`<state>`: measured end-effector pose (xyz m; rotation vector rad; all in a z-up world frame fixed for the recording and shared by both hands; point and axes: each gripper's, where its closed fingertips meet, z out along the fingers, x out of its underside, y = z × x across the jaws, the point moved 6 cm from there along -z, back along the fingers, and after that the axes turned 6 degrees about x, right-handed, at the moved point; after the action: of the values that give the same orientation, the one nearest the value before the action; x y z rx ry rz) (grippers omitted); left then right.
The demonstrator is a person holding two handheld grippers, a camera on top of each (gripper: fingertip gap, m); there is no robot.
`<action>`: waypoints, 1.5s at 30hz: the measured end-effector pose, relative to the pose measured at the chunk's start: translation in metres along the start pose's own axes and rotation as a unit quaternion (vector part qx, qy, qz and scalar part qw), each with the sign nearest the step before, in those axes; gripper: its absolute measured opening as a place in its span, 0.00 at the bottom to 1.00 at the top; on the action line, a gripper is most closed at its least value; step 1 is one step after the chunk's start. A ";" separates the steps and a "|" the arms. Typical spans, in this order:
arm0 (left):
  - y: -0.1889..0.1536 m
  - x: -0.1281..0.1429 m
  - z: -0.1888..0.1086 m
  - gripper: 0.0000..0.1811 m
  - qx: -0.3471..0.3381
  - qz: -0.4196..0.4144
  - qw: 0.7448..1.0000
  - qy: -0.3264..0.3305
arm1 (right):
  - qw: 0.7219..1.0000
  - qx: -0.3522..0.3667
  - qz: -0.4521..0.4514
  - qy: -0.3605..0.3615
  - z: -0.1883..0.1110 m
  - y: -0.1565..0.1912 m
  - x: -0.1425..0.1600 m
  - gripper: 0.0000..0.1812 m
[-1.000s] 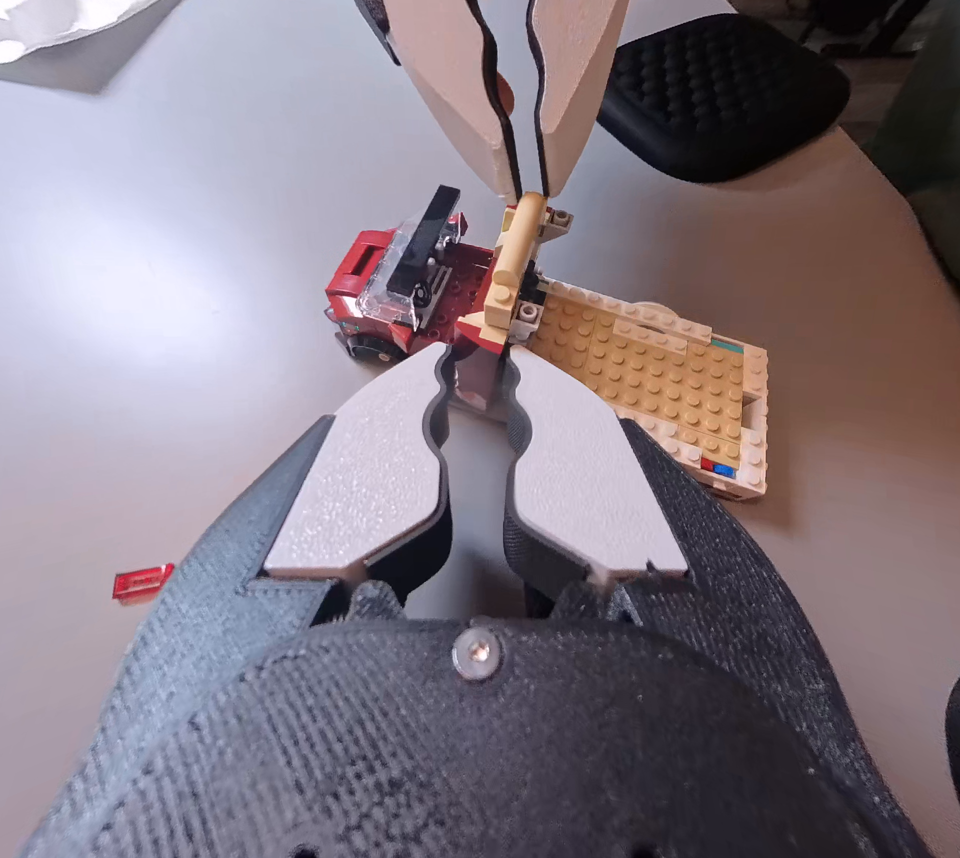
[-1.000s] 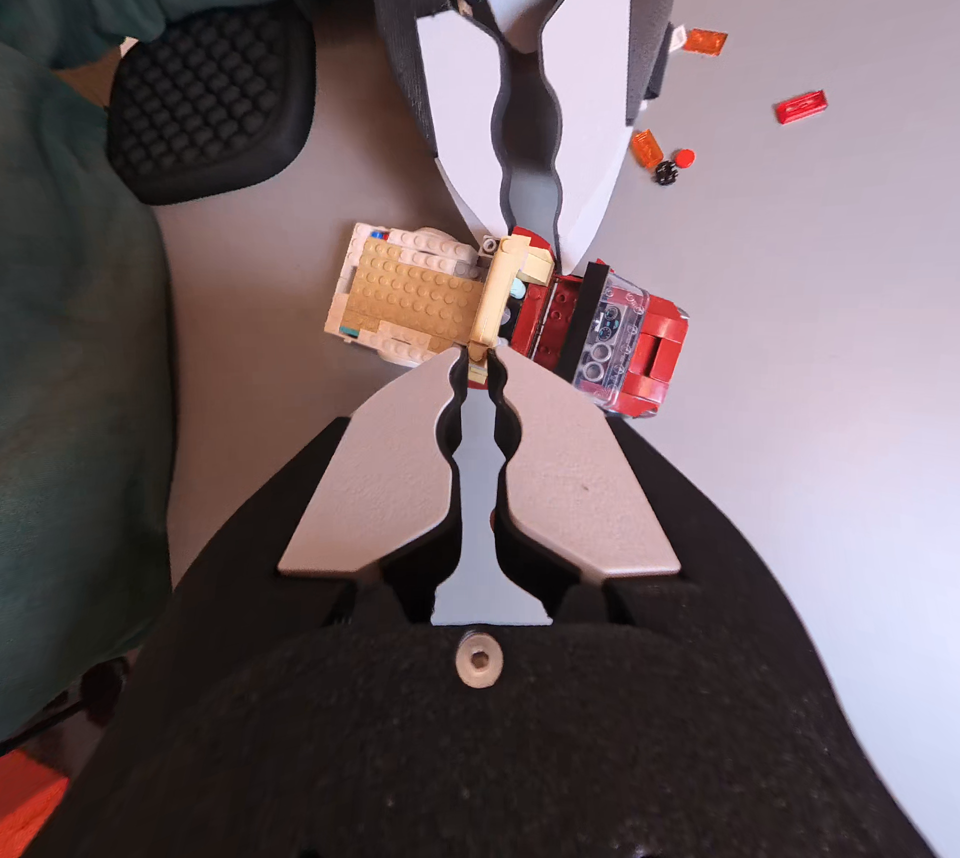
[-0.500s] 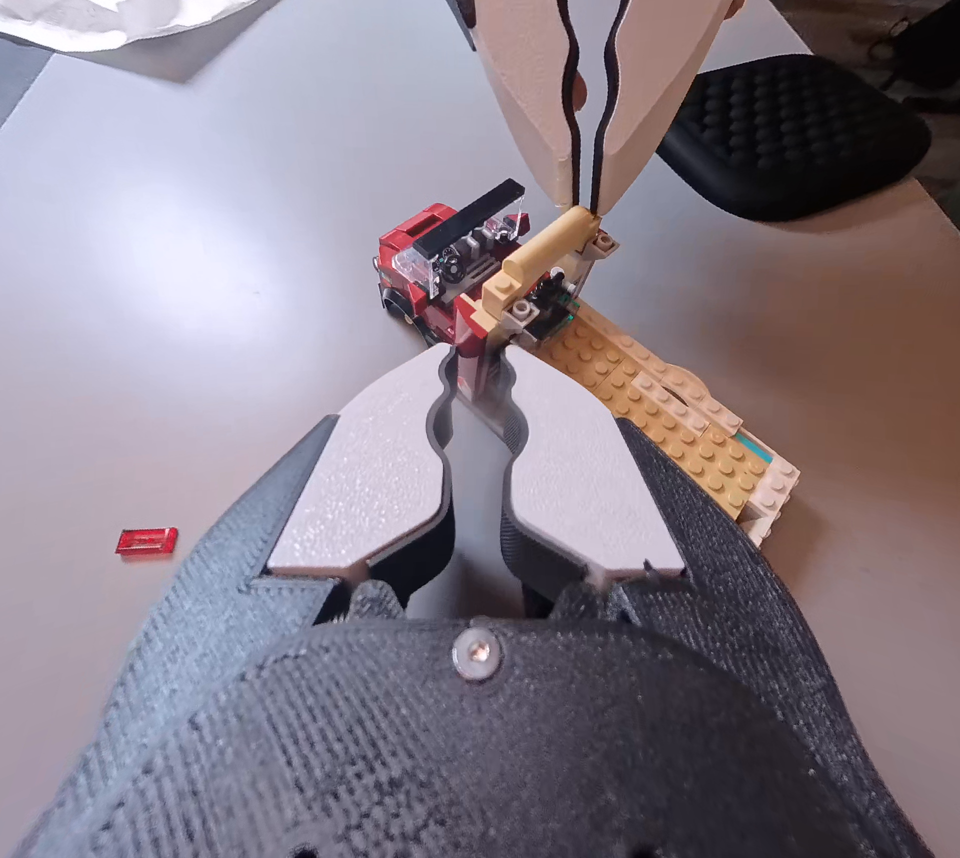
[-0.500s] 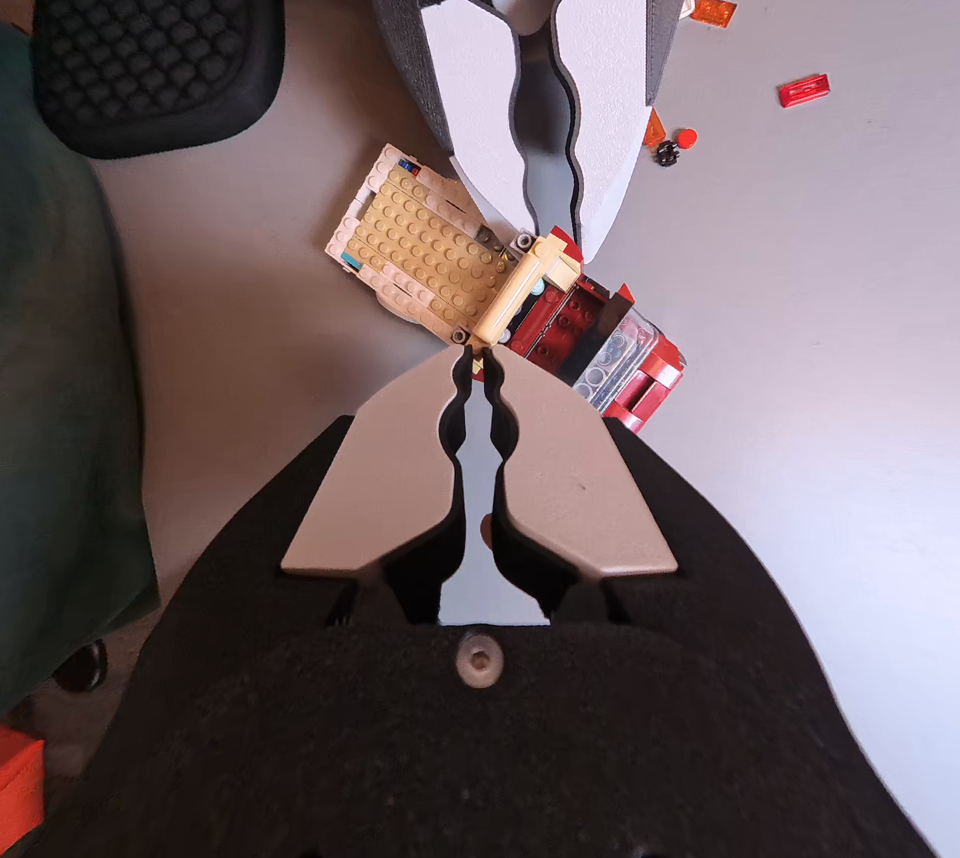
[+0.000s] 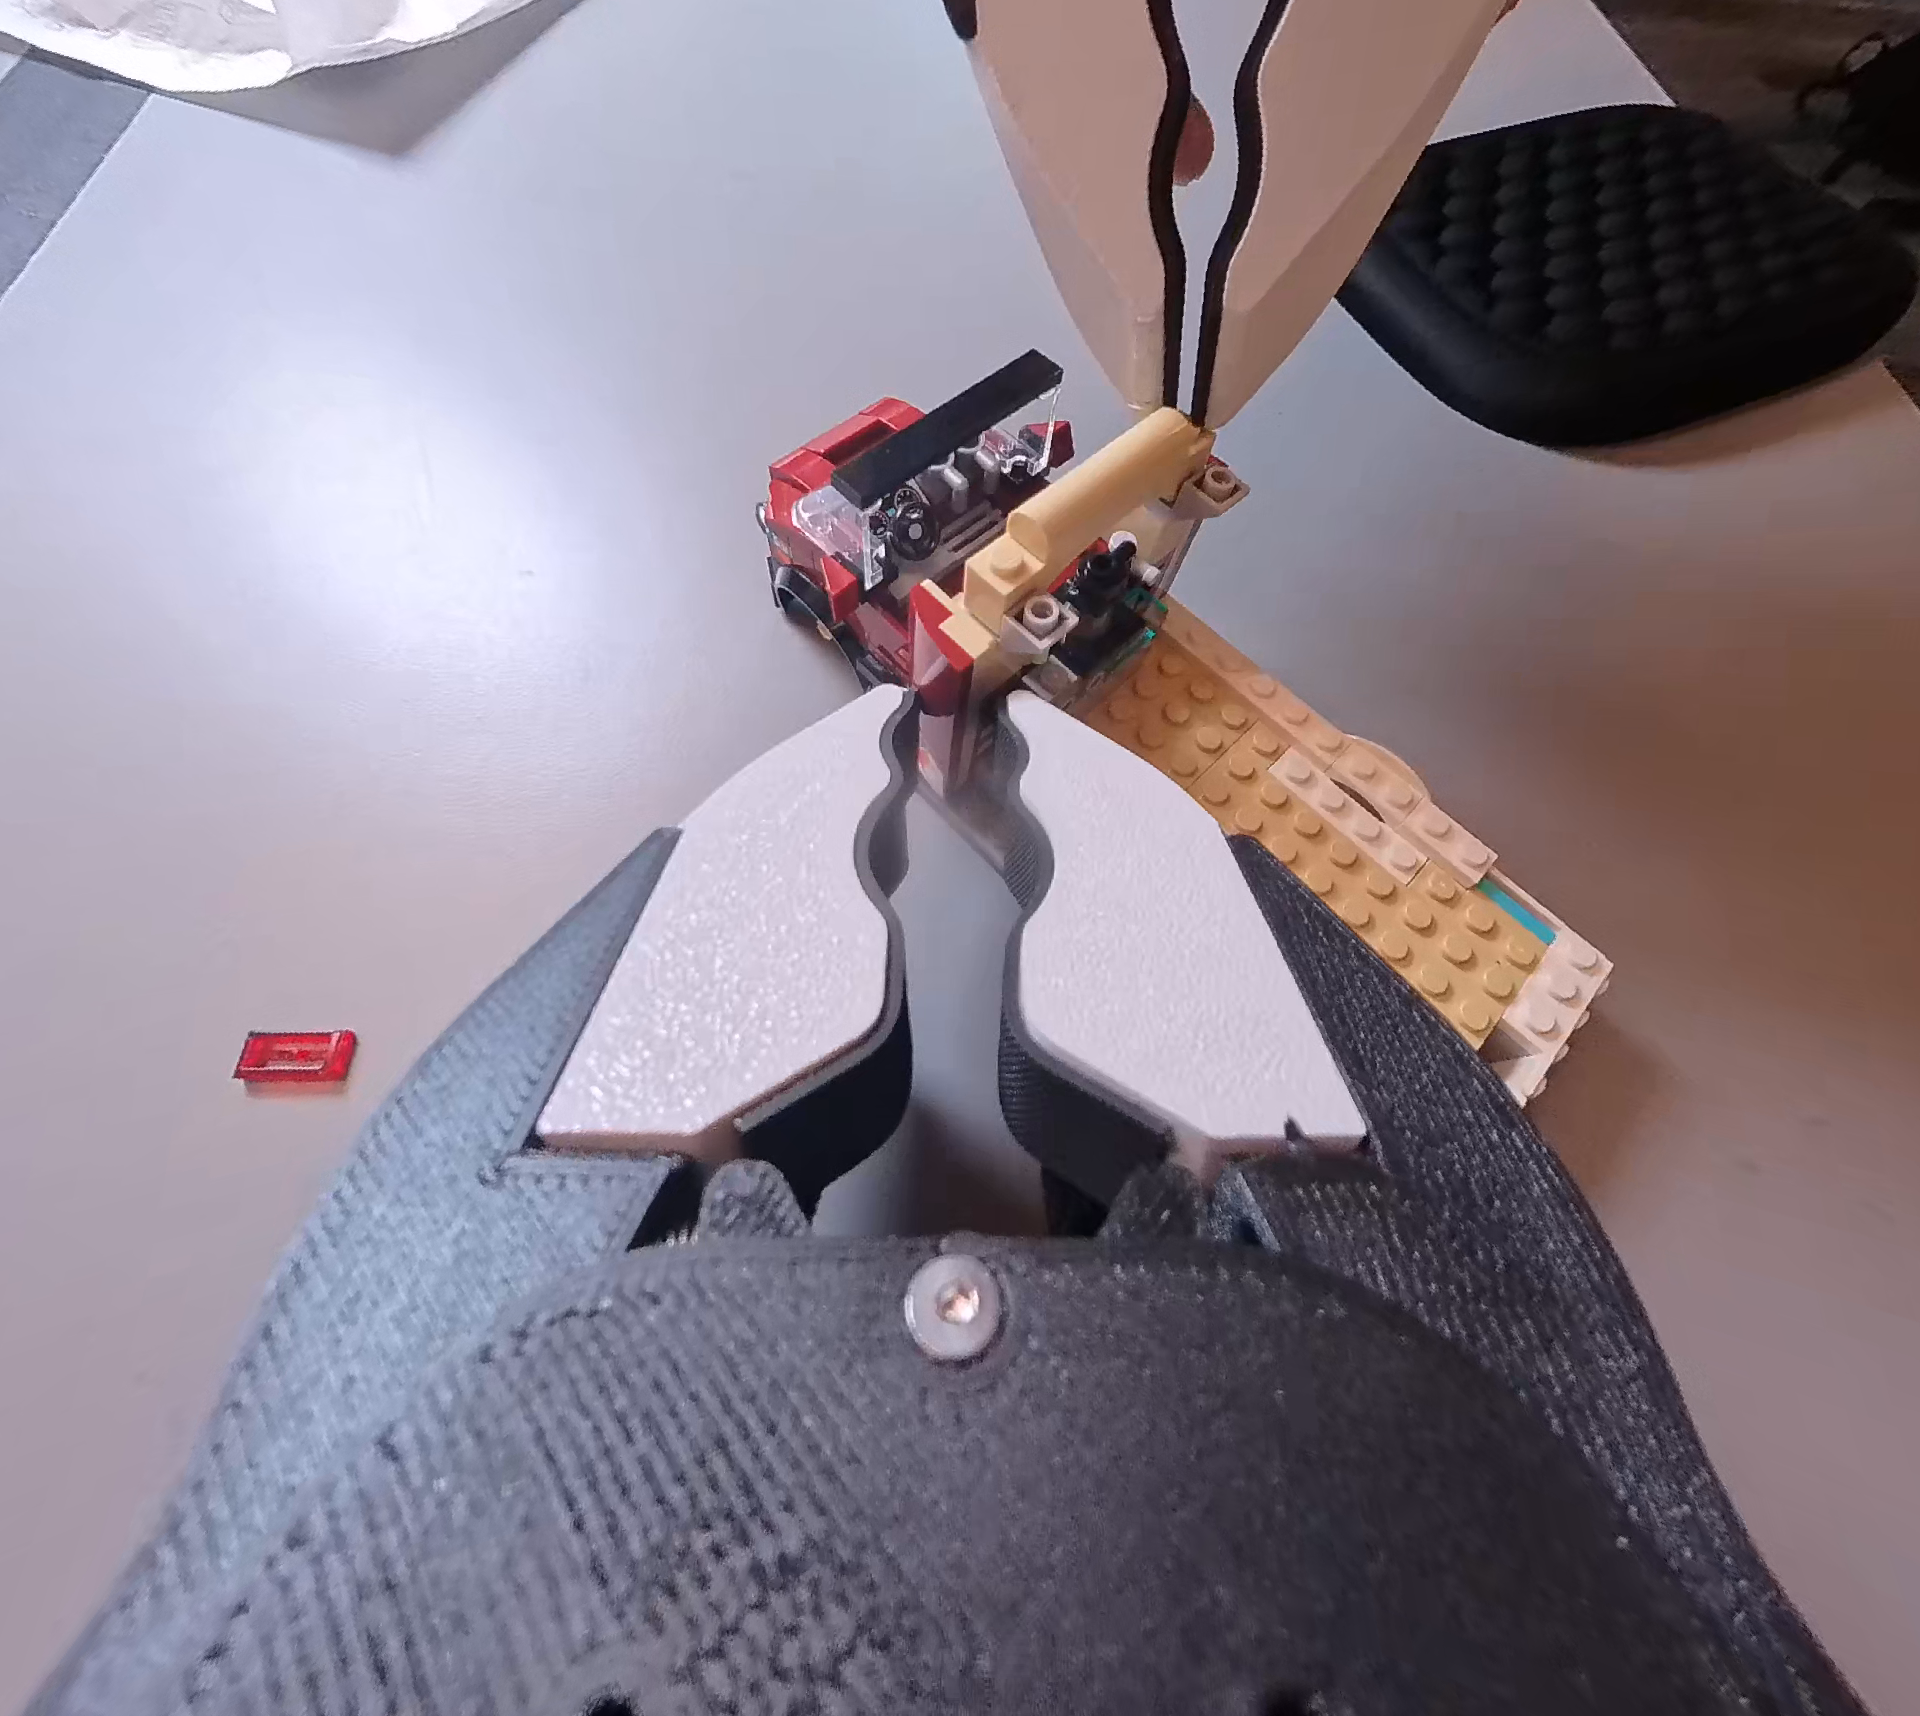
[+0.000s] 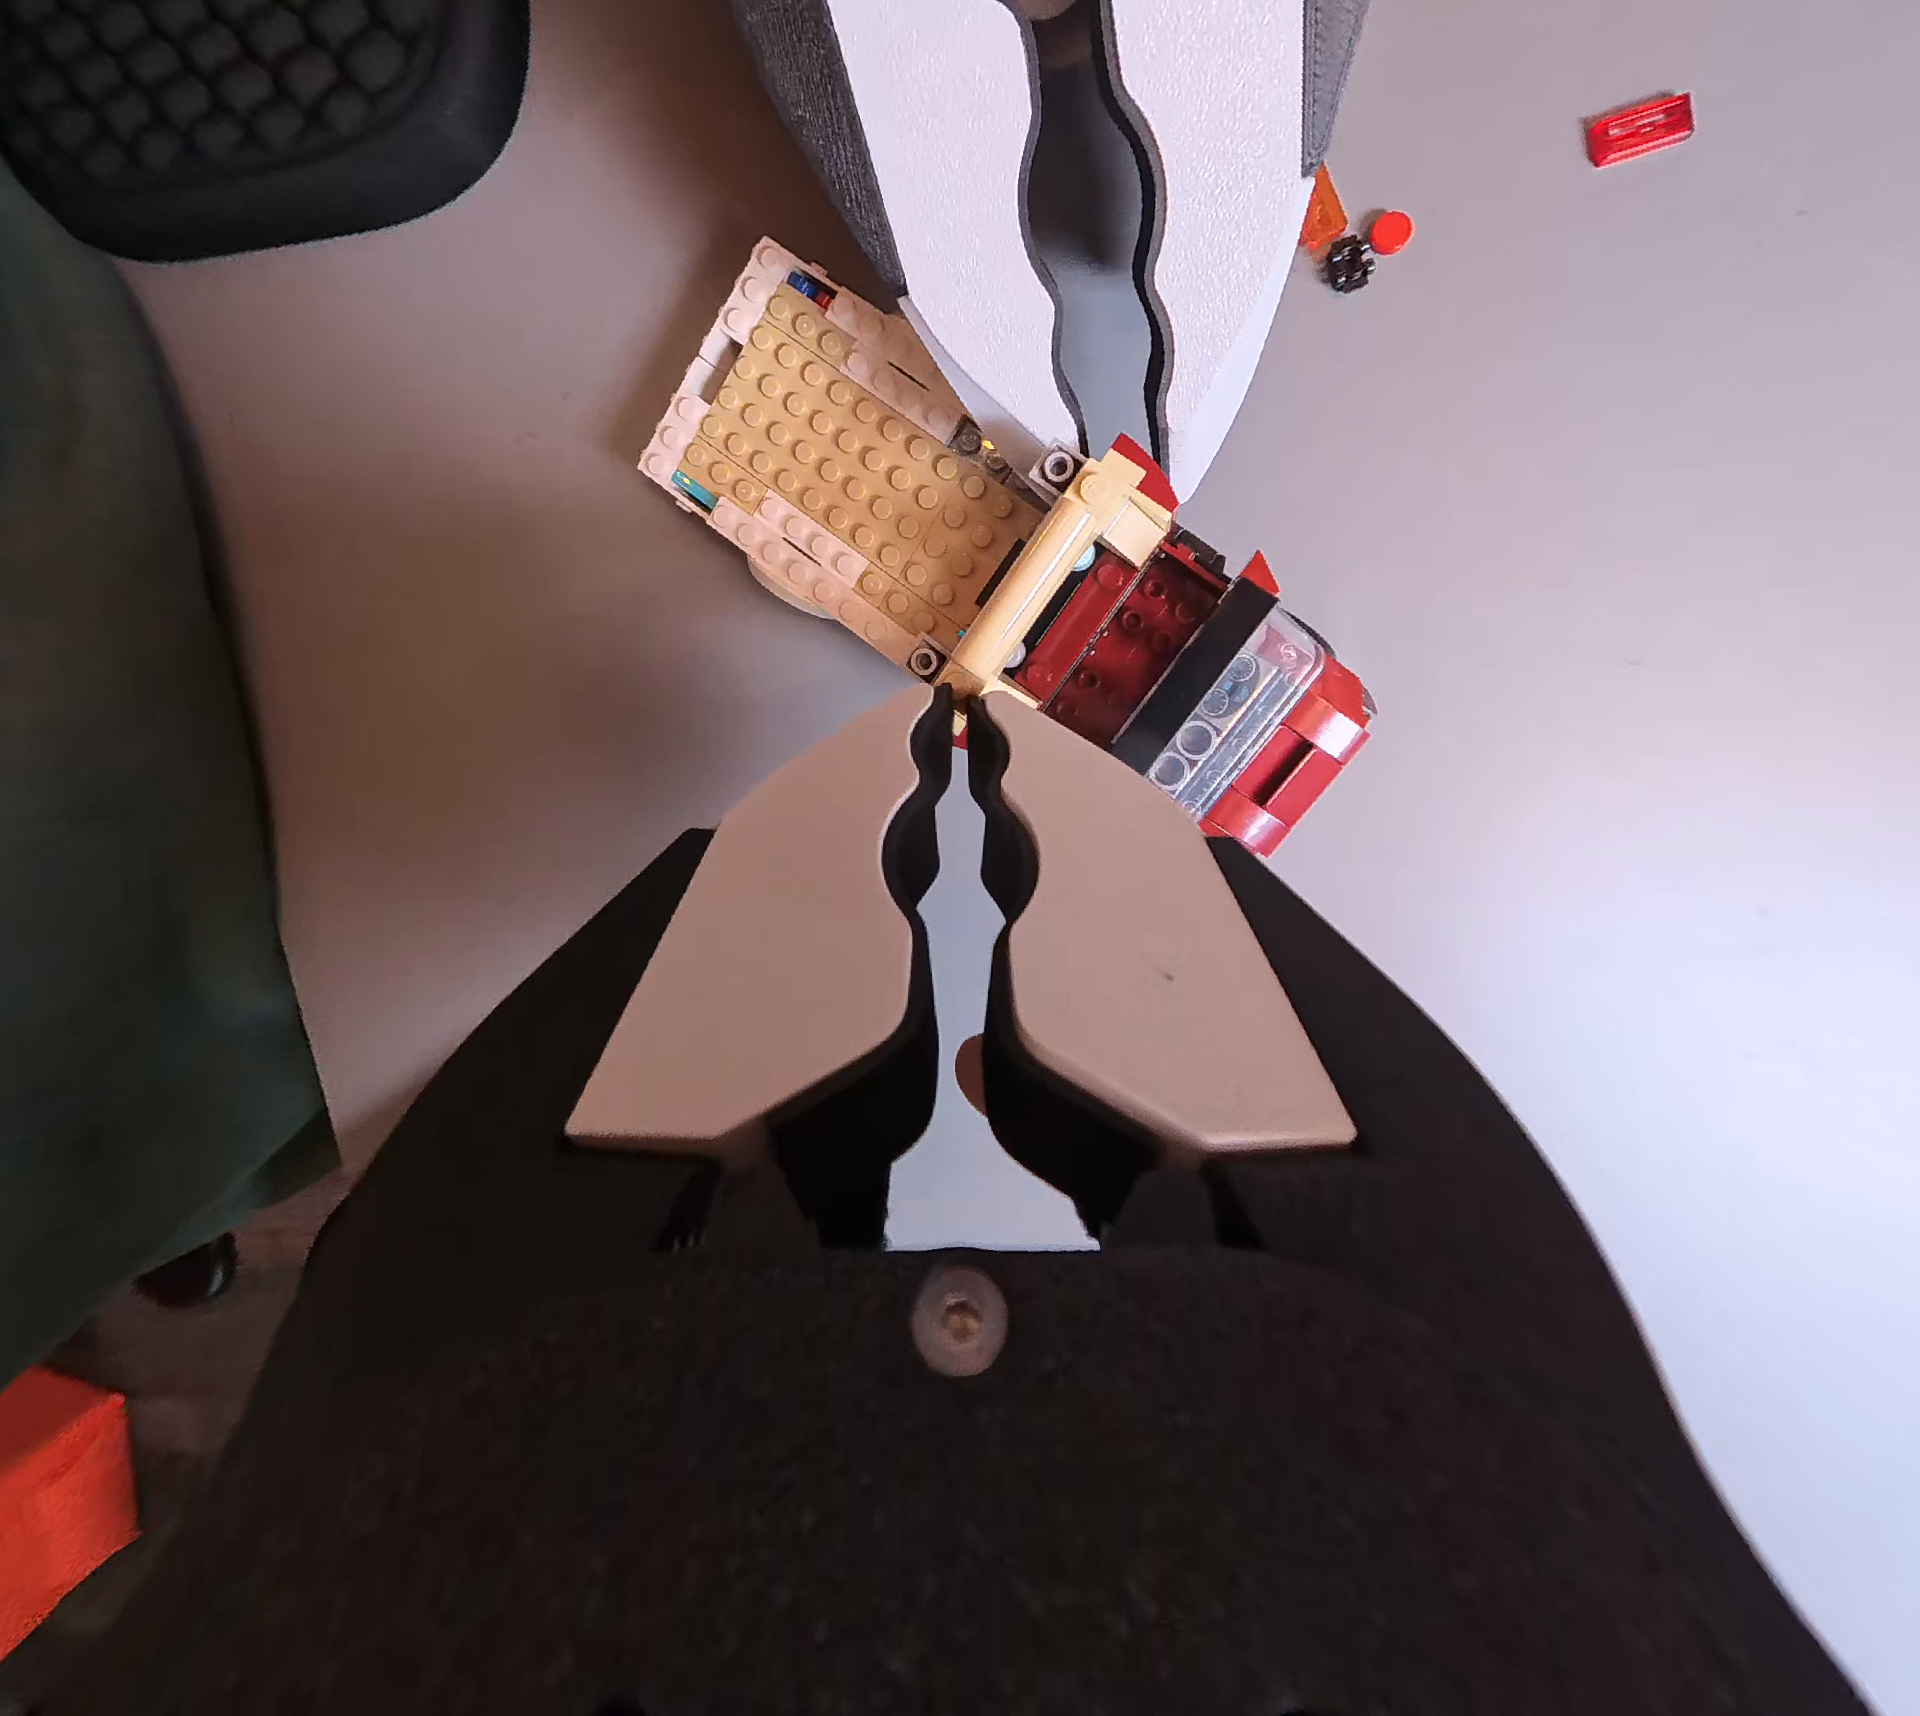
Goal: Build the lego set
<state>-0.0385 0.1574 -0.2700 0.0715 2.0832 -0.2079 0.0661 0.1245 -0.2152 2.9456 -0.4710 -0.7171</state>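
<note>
2 tools, studded tan-red truck

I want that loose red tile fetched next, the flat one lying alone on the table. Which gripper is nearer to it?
Left. The left gripper grips the truck's near side, the red tile lying beside its body. The right gripper pinches the tan bar beyond the truck.

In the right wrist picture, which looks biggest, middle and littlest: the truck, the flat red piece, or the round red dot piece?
1. Lego truck, by far the biggest.
2. Flat red piece.
3. Round red stud, the littlest.
All three lie on the table at a similar distance from the camera, so the order looks trustworthy.
</note>
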 end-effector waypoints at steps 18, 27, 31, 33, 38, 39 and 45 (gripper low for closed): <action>0.000 0.000 0.000 0.07 -0.011 0.002 1.000 0.008 | 0.999 0.035 -0.030 0.012 -0.002 0.001 -0.001 0.01; -0.008 -0.004 -0.009 0.19 -0.002 -0.022 1.000 0.011 | 0.999 0.035 0.014 -0.019 -0.006 0.001 -0.006 0.11; -0.027 -0.004 0.001 0.37 -0.015 -0.065 0.996 0.052 | 0.999 0.029 0.020 -0.012 -0.002 0.000 -0.005 0.04; -0.029 -0.004 0.011 0.43 -0.054 -0.056 0.994 0.075 | 0.999 0.025 0.022 -0.010 -0.001 -0.001 -0.005 0.04; -0.023 -0.018 0.022 0.42 -0.107 -0.078 0.989 0.058 | 0.999 0.023 0.025 -0.001 -0.001 0.000 -0.005 0.04; -0.023 -0.020 0.024 0.41 -0.112 -0.080 0.989 0.060 | 0.999 0.023 0.027 -0.002 -0.001 0.000 -0.005 0.04; -0.023 -0.020 0.031 0.37 -0.124 -0.075 0.987 0.071 | 0.999 0.022 0.032 -0.005 -0.001 0.001 -0.004 0.04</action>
<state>-0.0052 0.1302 -0.2646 -0.2276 2.2427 -0.0345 0.0628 0.1250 -0.2129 2.9525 -0.5863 -0.7246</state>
